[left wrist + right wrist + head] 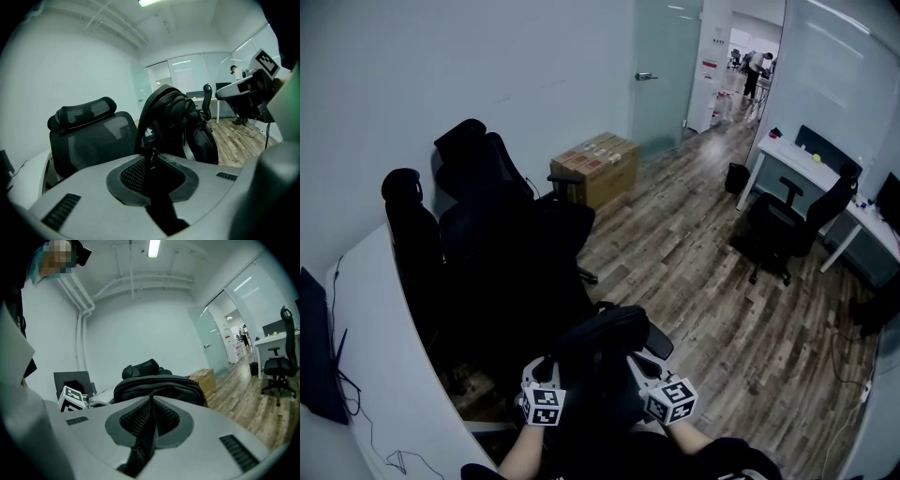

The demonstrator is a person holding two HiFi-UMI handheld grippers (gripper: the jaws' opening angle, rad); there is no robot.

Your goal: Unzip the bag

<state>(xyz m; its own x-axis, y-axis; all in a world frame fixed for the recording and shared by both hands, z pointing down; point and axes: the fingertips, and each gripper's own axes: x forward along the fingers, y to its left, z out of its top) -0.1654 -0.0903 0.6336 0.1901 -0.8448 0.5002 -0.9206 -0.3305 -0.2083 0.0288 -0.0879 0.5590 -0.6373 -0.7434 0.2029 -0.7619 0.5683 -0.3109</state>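
Observation:
A black backpack point(602, 339) lies on a black office chair just in front of me, with both grippers at its near side. My left gripper point(547, 367) is shut on a black strap of the bag point(161, 213). A small metal zip piece point(151, 155) shows at that gripper's jaw tips, and the bag's bulk point(174, 121) rises behind it. My right gripper point(639, 364) is shut on a thin black strip of the bag point(138, 452), which looks like a zip pull. The bag's top point(158, 384) lies just beyond its jaws.
Black mesh office chairs point(478, 234) crowd the left, beside a curved white desk point(384, 375) with a monitor point(319, 347) and cables. A cardboard box point(598, 167) stands on the wood floor. A desk and chair point(787, 223) stand at the right. A person point(757, 70) is far off in the corridor.

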